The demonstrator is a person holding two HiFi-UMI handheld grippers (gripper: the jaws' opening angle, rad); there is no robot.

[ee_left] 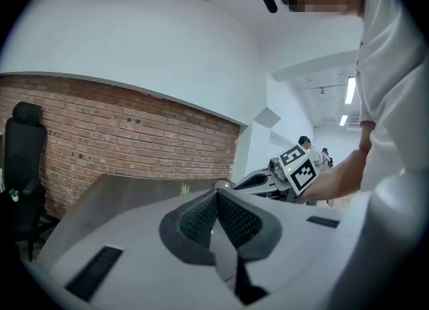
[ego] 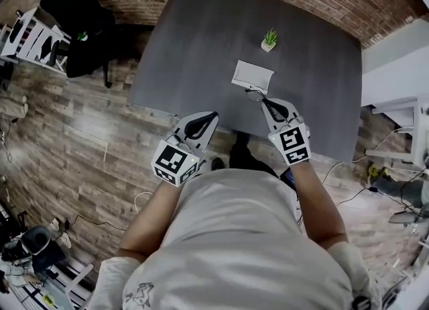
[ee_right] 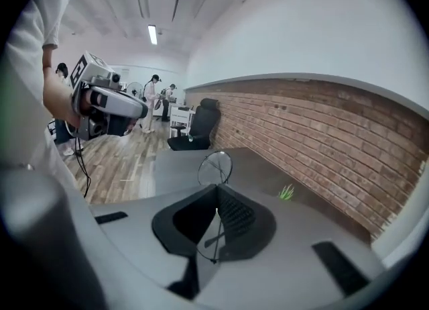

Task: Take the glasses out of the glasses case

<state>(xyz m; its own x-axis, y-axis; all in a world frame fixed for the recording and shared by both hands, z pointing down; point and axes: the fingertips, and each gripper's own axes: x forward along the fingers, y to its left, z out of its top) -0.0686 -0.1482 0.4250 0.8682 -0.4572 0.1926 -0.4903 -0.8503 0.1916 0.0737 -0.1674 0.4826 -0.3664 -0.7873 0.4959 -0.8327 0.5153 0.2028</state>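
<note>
glasses: thin dark wire-frame glasses with round clear lenses (ee_right: 216, 167). one lens stands up past my right gripper's (ee_right: 216, 191) tips. a thin arm and part of the wire rim run down between the pads. the lens is see-through, with floor and table visible behind it.

right jaws: clenched on the glasses frame, with no gap apart from the wire itself.

left gripper (ee_left: 216, 194): jaws closed pad to pad, with nothing between them. it's held in the air off to the side of the right one.

where, from the head view: the glasses (ego: 255, 94) sit at the tip of my right gripper (ego: 263, 98), over the near part of the dark grey rectangular table (ego: 201, 47). they're just beside the near edge of the case and look clear of it. my left gripper (ego: 213, 115) is at the table's near edge, well apart from the case.

case: pale grey flat rectangular glasses case (ego: 253, 75) lying on the table. it reads as a plain light patch. i can't tell whether its lid is open, and nothing shows inside it. neither gripper touches it.

small green potted plant in a white pot (ego: 269, 38) sits on the table beyond the case, near but apart from it.
</note>
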